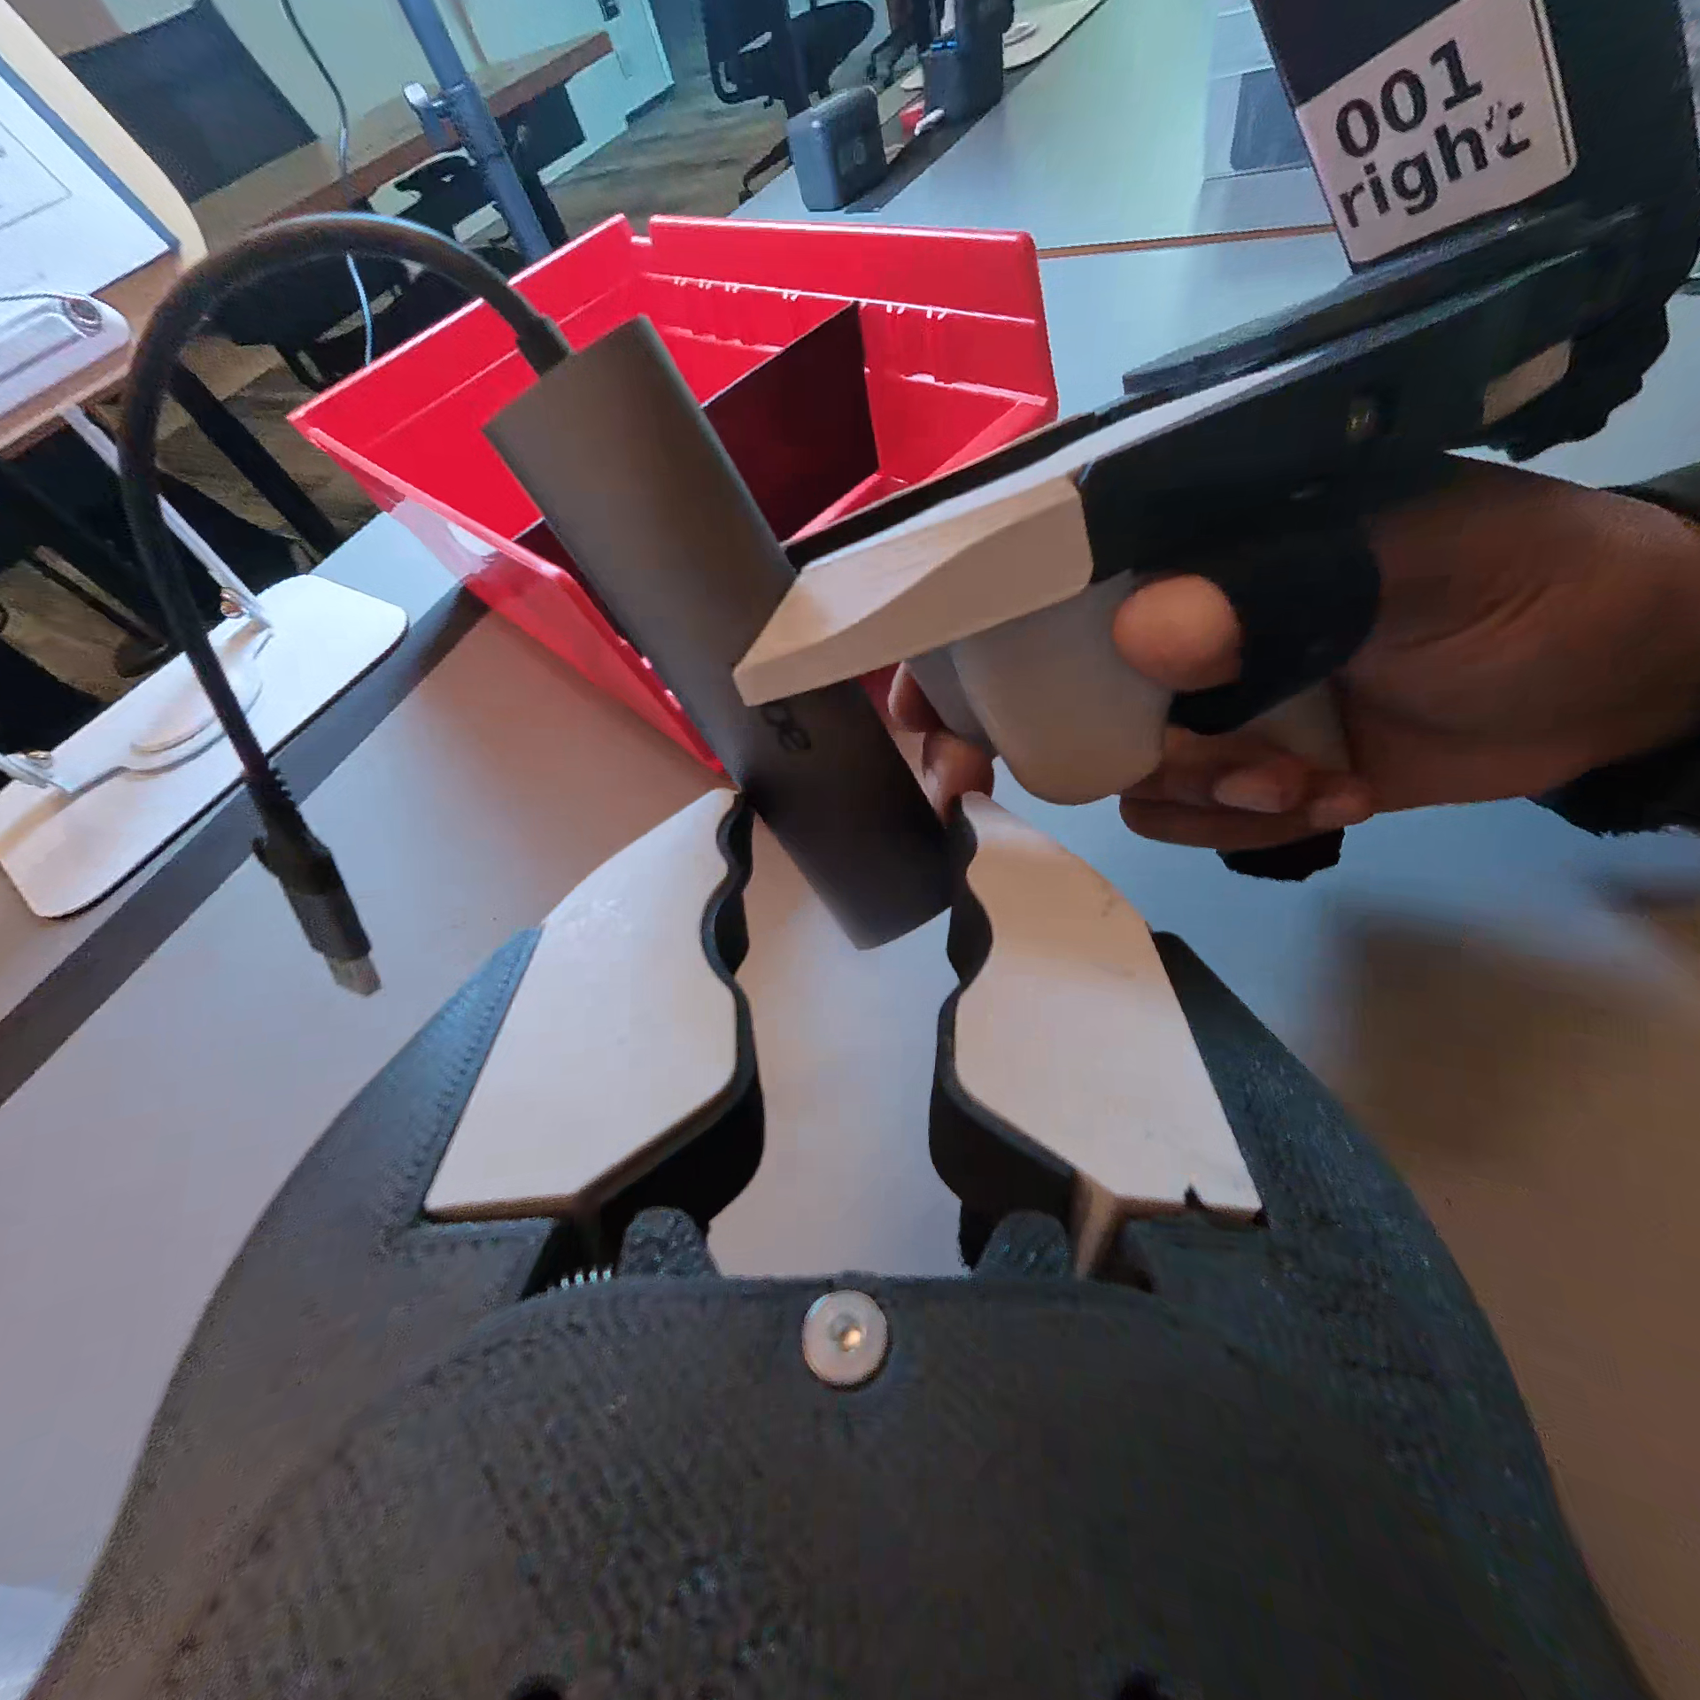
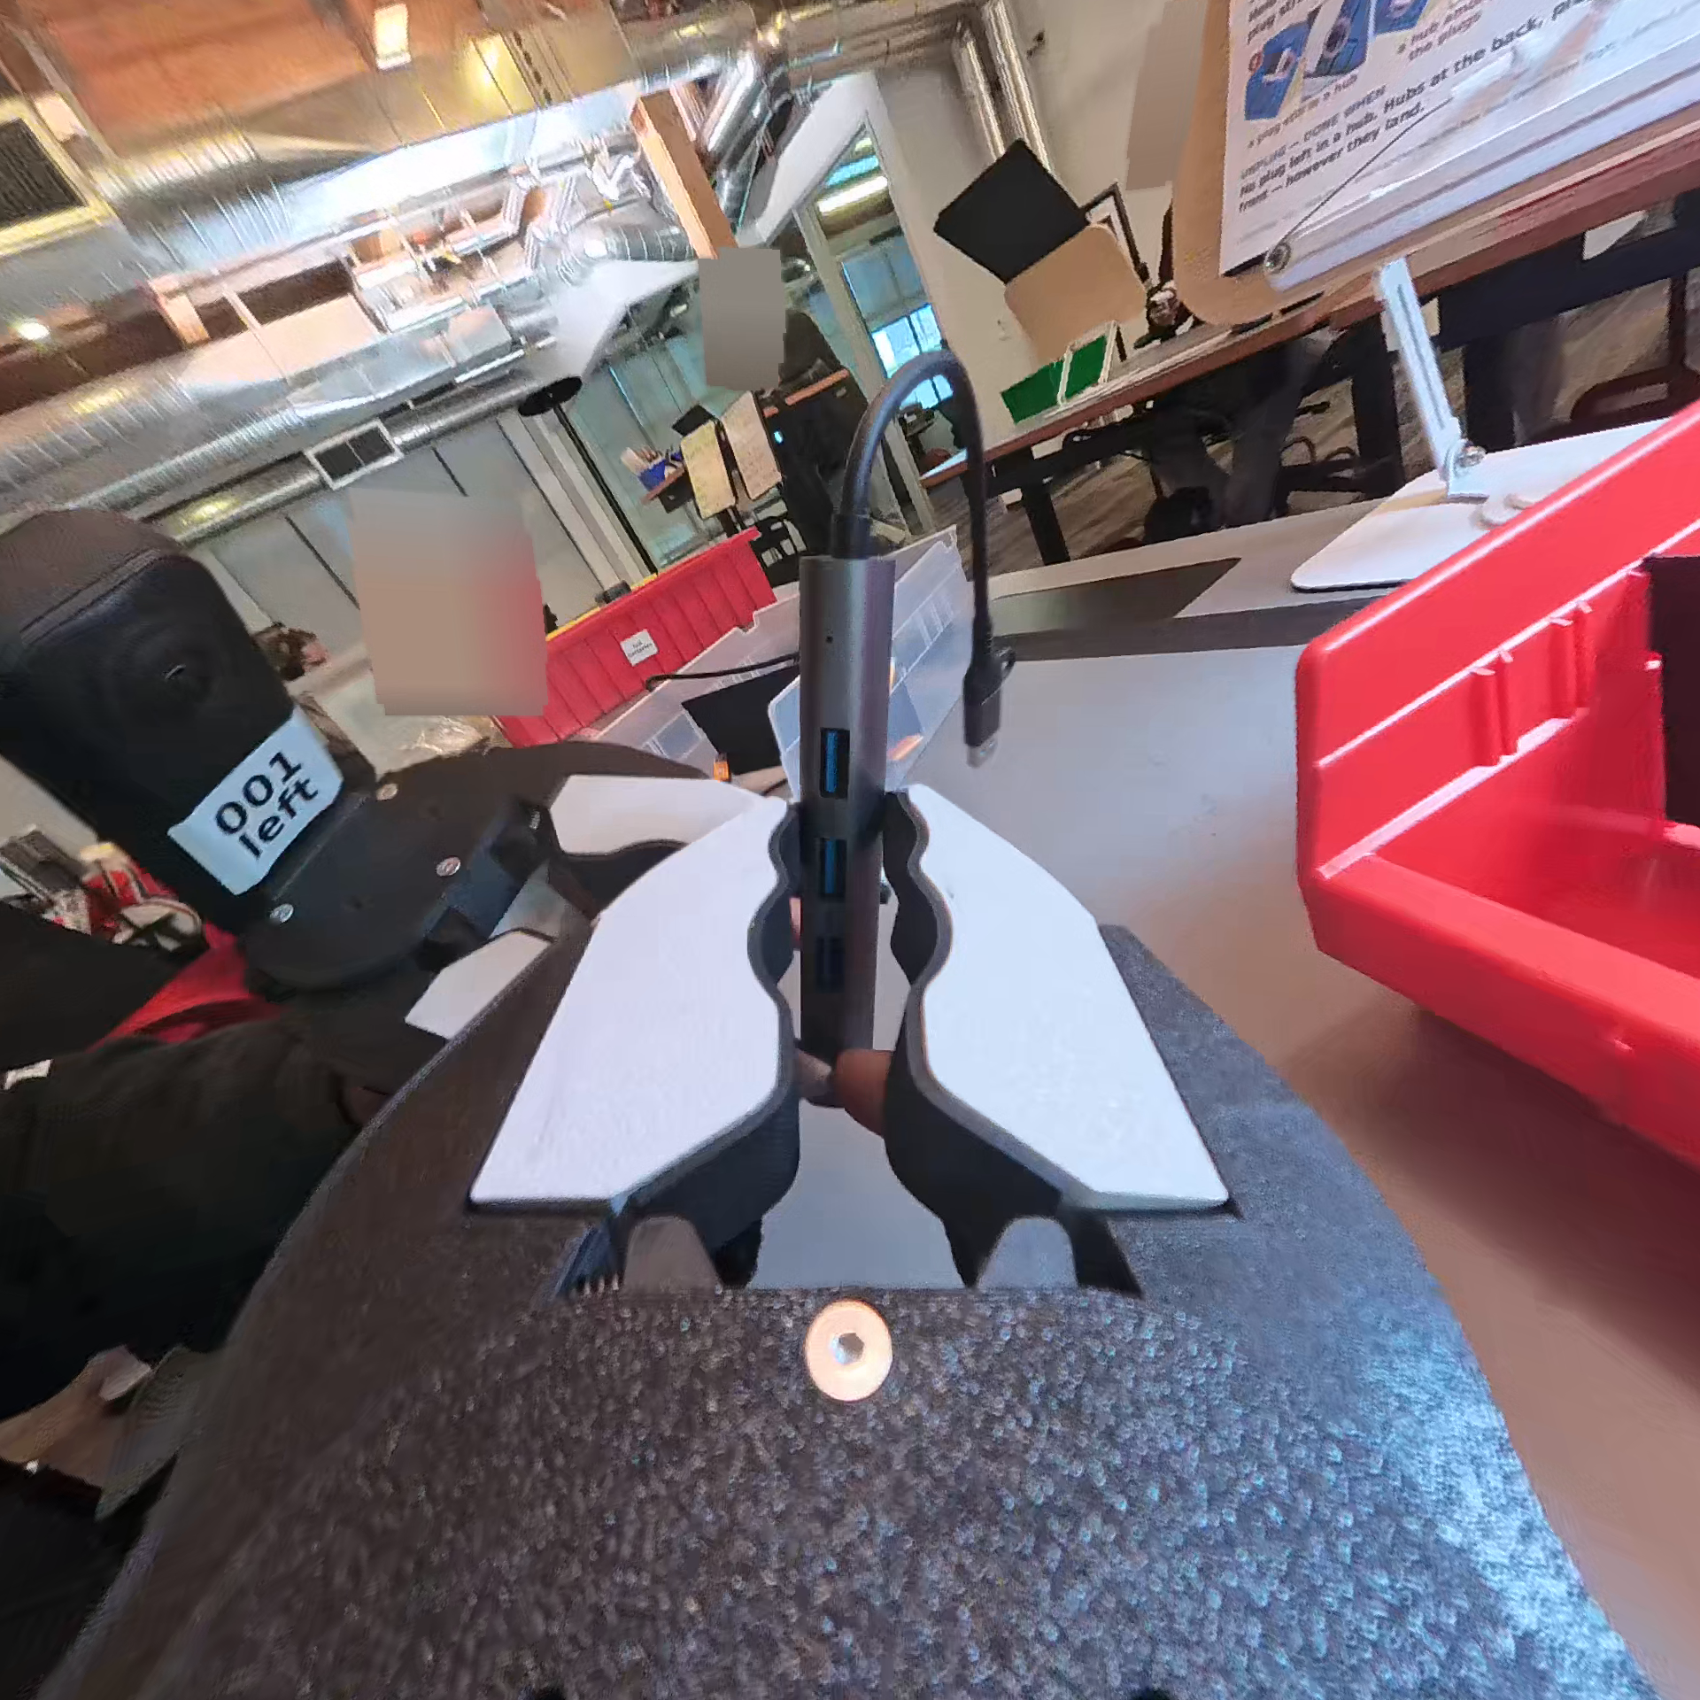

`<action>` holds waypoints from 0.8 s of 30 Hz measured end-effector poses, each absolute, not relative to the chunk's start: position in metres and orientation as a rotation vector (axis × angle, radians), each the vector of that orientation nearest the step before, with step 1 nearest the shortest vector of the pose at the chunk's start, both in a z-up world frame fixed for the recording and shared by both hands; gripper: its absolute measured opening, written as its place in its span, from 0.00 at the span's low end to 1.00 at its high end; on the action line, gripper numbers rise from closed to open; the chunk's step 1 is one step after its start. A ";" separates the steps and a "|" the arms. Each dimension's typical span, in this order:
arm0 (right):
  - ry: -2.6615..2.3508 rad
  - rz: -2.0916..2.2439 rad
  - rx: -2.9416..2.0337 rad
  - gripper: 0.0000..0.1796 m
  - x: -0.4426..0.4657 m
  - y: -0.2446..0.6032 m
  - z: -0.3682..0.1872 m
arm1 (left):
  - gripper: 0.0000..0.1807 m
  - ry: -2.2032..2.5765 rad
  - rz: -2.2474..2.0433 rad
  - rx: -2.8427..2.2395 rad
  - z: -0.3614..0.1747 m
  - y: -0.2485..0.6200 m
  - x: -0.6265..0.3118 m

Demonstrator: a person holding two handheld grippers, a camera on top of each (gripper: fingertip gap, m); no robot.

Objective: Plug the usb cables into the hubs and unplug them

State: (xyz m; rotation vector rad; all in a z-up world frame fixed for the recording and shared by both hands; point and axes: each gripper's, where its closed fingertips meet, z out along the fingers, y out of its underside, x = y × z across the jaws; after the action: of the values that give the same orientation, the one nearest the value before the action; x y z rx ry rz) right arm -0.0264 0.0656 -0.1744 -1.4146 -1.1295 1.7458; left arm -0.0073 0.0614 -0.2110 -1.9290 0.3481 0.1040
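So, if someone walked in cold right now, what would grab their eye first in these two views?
First, the grey USB hub, held upright above the table with both tongs closed on it: the right tongs at its middle and the left tongs near its lower end. Its short black cable arcs over and dangles its plug free, plugged into nothing. Behind sits a bright red bin.

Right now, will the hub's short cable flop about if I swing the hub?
Probably only a little: the cable holds its own arch above the hub, so it looks fairly stiff. Its free plug dangles unsupported and may sway.
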 end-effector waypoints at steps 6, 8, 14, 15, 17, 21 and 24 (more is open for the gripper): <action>-1.330 1.712 -1.238 0.11 -0.021 0.047 -0.169 | 0.18 0.441 -0.102 -1.922 -0.203 0.043 -0.010; -1.417 1.761 -1.117 0.12 -0.014 0.035 -0.164 | 0.18 0.480 -0.257 -1.914 -0.199 0.032 -0.004; -1.733 1.822 -0.802 0.27 0.010 -0.001 -0.164 | 0.17 0.647 -0.998 -1.777 -0.187 -0.018 0.030; -1.784 1.822 -0.776 0.32 0.014 -0.007 -0.166 | 0.17 0.676 -1.091 -1.744 -0.186 -0.026 0.035; -1.867 1.833 -0.693 0.34 0.025 -0.021 -0.168 | 0.17 0.701 -1.260 -1.683 -0.181 -0.036 0.044; -1.926 1.787 -0.536 0.19 0.039 -0.040 -0.167 | 0.16 0.706 -1.427 -1.630 -0.178 -0.043 0.051; -1.864 1.656 -0.610 0.18 0.027 -0.024 -0.167 | 0.16 0.576 -1.316 -1.663 -0.176 -0.027 0.034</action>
State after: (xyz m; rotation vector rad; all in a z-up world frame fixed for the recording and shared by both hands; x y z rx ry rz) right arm 0.0271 -0.0236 -0.1666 -0.6096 -1.8638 1.6563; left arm 0.0344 -0.0267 -0.1758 -1.6627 0.5762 -1.3159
